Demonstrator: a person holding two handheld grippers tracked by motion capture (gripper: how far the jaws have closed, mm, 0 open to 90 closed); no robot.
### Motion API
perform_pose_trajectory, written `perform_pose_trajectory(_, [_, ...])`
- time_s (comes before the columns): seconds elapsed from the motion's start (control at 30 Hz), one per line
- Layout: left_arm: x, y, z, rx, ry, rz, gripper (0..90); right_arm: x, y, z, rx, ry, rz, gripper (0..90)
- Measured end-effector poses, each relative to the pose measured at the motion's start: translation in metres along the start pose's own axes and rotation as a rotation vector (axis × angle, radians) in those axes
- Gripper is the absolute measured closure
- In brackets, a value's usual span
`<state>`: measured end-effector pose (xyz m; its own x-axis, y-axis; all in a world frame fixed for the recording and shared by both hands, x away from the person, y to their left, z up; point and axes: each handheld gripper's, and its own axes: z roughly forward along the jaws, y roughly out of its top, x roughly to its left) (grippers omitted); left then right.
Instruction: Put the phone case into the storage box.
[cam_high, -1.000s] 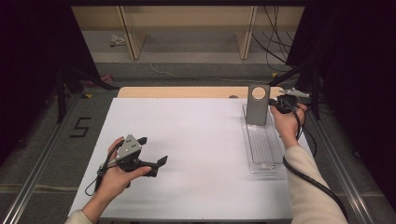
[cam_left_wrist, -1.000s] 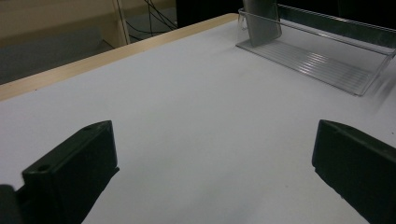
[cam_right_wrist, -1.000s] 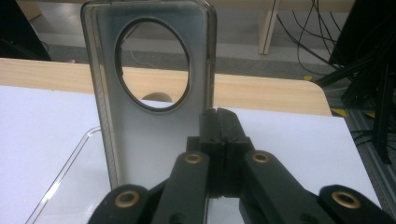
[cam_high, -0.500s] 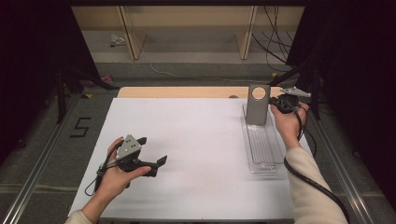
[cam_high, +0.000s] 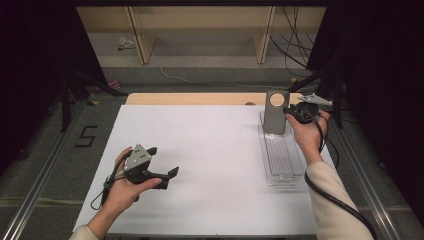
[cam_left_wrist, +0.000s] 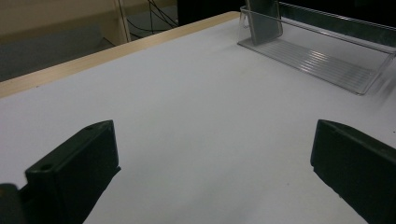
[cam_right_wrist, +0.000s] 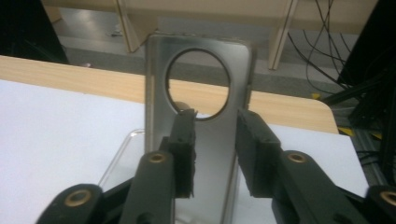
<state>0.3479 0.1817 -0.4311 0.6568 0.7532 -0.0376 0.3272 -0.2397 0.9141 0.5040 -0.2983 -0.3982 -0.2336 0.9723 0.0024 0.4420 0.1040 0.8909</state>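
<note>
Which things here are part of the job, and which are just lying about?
Part of the job:
- grey metal plate with a round hole
- clear plastic ribbed tray
- right hand-held gripper, jaws just opening

Lying about:
- cables on the floor
- left hand-held gripper, idle

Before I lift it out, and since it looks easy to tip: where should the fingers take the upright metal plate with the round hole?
Probably on the solid lower half of the metal plate, below the hole, one finger on each flat face, coming from its thin side edge; it stands upright at the clear tray's far end.
</note>
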Motion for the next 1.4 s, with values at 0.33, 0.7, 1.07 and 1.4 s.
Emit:
perform_pose_trajectory(0.33, [0.0, 0.0, 0.0, 0.003, -0.001, -0.003, 0.6, 0.008, -0.002, -0.009, -0.016, 0.075, -0.012, 49.0])
perform_pose_trajectory(0.7, [0.0, 0.0, 0.0, 0.001, -0.003, -0.005, 0.6, 0.021, -0.005, -0.022, -0.022, 0.141, -0.043, 33.2])
perform_pose_trajectory(1.07, [-0.001, 0.0, 0.0, -0.002, -0.009, 0.001, 0.5, 0.028, -0.01, -0.038, -0.039, 0.219, -0.048, 26.5])
perform_pose_trajectory(1.4, [-0.002, 0.001, -0.001, 0.001, -0.016, 0.009, 0.4, 0.036, -0.014, -0.053, -0.061, 0.265, -0.065, 24.9])
